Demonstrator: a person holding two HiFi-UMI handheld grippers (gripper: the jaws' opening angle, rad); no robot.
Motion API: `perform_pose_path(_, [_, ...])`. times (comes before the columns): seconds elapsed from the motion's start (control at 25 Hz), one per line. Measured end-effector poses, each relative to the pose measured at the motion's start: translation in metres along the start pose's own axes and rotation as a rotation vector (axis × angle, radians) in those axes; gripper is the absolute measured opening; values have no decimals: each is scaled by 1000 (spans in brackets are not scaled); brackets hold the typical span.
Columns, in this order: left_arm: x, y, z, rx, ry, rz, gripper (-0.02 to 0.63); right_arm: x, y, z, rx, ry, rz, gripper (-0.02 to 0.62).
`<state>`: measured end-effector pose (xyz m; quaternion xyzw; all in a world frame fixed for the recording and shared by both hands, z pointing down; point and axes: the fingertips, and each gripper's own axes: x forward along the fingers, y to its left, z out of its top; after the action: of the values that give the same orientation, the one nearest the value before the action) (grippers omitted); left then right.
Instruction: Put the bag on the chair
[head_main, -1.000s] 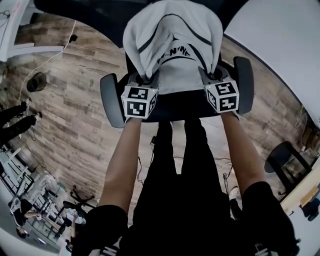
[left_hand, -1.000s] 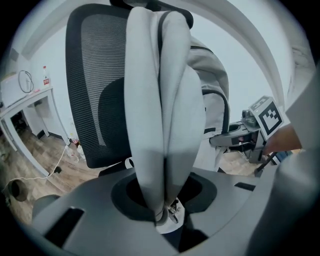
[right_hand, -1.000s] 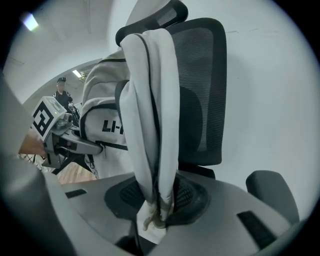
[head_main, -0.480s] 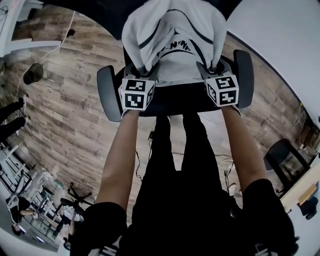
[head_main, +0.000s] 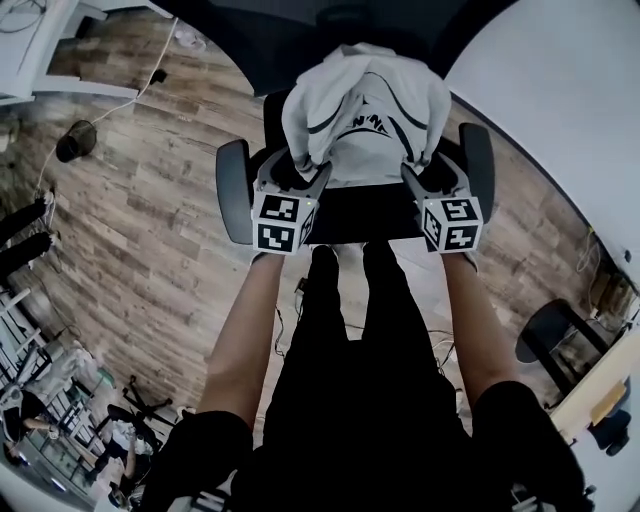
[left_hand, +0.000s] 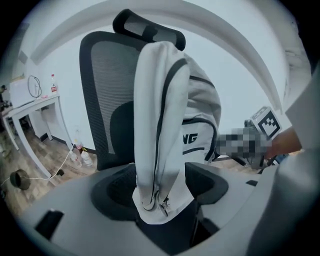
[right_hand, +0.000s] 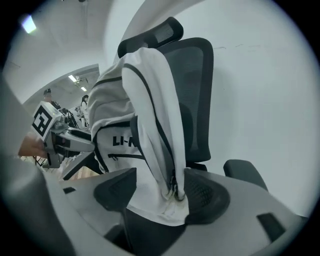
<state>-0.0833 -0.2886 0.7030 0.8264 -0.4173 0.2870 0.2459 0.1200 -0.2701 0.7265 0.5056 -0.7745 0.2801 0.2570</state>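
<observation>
The bag (head_main: 365, 130) is sitting on the chair (head_main: 232, 190). The left hand-held gripper (head_main: 292, 172) and right hand-held gripper (head_main: 432, 172) are opening, with its side edges between their jaws.

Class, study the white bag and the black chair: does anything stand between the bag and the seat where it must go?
Nothing visible does. The white bag already stands on the chair seat, leaning on the backrest. The left claw and right claw are opening, each with a bag edge between its jaws.
</observation>
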Motion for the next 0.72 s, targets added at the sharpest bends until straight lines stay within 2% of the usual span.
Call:
perform_pose_path(0.2, [-35, -4, 25, -2, -49, 15, 308, -35, 13, 30, -5, -50, -20, 285])
perform_pose_path(0.36, [-69, -19, 51, 4, -102, -1, 308, -68, 29, 71, -15, -156, -35, 192])
perform_pose_path(0.52, [-108, -37, 83, 33, -174, -13, 299, -92, 49, 102, -64, -223, -8, 121])
perform_pose_path(0.64, [-128, -44, 100, 58, -207, -9, 226, -109, 58, 117, -93, -254, 7, 53])
perform_pose_path(0.72, [-138, -45, 112, 69, -236, 1, 131, -121, 63, 130, -107, -281, 16, 34])
